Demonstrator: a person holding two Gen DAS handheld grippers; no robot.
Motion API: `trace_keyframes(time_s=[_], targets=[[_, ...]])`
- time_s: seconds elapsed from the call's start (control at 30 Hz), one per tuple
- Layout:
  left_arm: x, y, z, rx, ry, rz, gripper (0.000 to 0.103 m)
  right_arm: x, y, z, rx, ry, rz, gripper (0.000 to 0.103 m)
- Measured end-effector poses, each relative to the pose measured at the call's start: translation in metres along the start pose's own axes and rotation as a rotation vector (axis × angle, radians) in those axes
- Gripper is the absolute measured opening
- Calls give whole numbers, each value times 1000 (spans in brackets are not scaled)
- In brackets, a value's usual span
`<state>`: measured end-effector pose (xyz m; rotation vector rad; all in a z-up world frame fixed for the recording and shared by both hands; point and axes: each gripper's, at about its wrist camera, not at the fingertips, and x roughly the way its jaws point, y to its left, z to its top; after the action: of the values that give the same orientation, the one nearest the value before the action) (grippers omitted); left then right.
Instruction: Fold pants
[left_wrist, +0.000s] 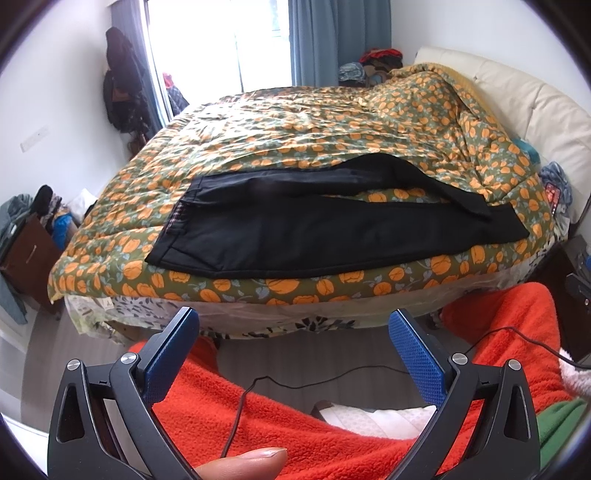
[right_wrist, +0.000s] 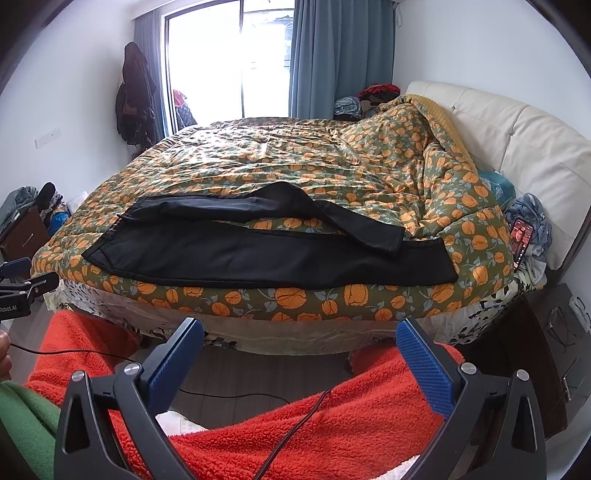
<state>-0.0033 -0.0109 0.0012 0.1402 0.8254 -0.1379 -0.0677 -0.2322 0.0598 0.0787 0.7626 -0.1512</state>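
1. Pants (left_wrist: 325, 229) lie black and flat along the near edge of the bed (left_wrist: 258, 317), on top of the quilt (left_wrist: 295, 122) with its orange flowers.
2. Waistband sits to the left, cuffs to the right, in both views.
3. Near leg runs straight along the bed's edge; the far leg bows away from it, so a strip of quilt shows between them, then it crosses back with its cuff lying over the end of the near leg.
4. Left gripper (left_wrist: 293, 332) hangs short of the bed, jaws spread wide with nothing between them, well apart from the pants.
5. Right gripper (right_wrist: 300, 343) does the same: jaws wide, nothing held, aimed at the middle of the pants from off the bed.
6. Below both grippers there's orange fleece (right_wrist: 332, 417) with a thin black cable (right_wrist: 295, 432) trailing over it.
7. A fingertip (left_wrist: 247, 461) pokes in at the bottom of the left view.
8. The left gripper also shows at the left rim of the right view.
9. Over on the right, a phone (right_wrist: 521, 240) with a lit screen rests at the bed's edge by the cream headboard (right_wrist: 517, 140).
10. Behind the bed, blue curtains (right_wrist: 332, 55) frame a bright window (right_wrist: 229, 62).
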Motion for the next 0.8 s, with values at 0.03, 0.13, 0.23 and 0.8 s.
trace_keyframes(time_s=[0.03, 0.13, 0.23, 0.8], targets=[[0, 0, 0, 1, 0, 0, 102, 0, 0, 0, -1, 0, 1, 103], [0, 1, 0, 0, 0, 1, 102, 0, 0, -1, -1, 0, -1, 103], [0, 1, 0, -1, 4, -1, 102, 1, 0, -1, -2, 3, 1, 103], [1, 0, -1, 0, 4, -1, 102, 3, 2, -1, -2, 7, 4, 103]])
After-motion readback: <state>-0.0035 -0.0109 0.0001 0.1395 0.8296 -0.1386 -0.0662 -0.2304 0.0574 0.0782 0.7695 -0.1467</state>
